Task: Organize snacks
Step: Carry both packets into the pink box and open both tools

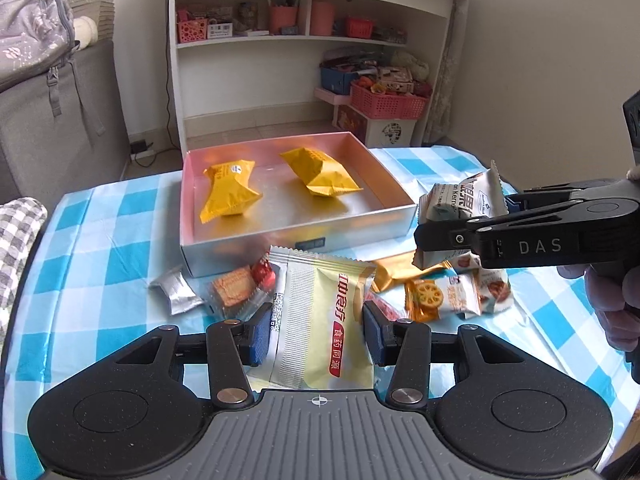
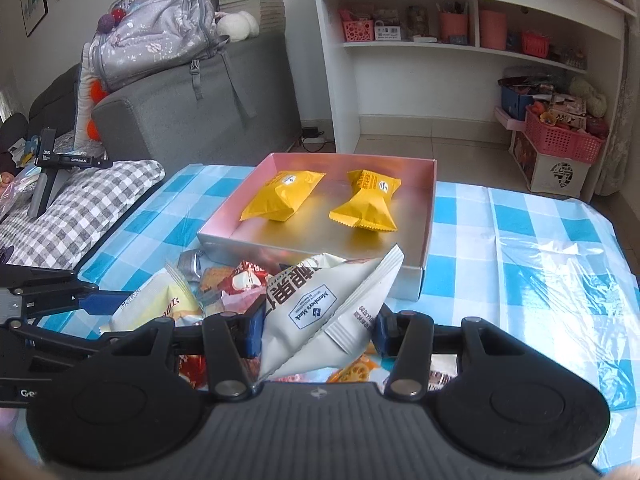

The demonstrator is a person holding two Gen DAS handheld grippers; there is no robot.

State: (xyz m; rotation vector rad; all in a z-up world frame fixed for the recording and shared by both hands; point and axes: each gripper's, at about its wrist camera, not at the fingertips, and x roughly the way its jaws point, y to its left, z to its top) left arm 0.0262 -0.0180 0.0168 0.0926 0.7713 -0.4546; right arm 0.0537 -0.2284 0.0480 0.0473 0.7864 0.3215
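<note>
Left wrist view: left gripper (image 1: pixel 316 338) clamped on pale-yellow foil sachet (image 1: pixel 320 320), long axis toward 12; shallow silver tray (image 1: pixel 304 236) at 12. Right gripper (image 1: pixel 432 224) pinching white crinkled packet (image 1: pixel 460 200), nearer tray.

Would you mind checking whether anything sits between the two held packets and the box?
Nothing visible does. The left tool holds a cream packet and the right tool a white packet, both lifted over the snack pile. The box is open, with free floor beside two yellow packets.
</note>
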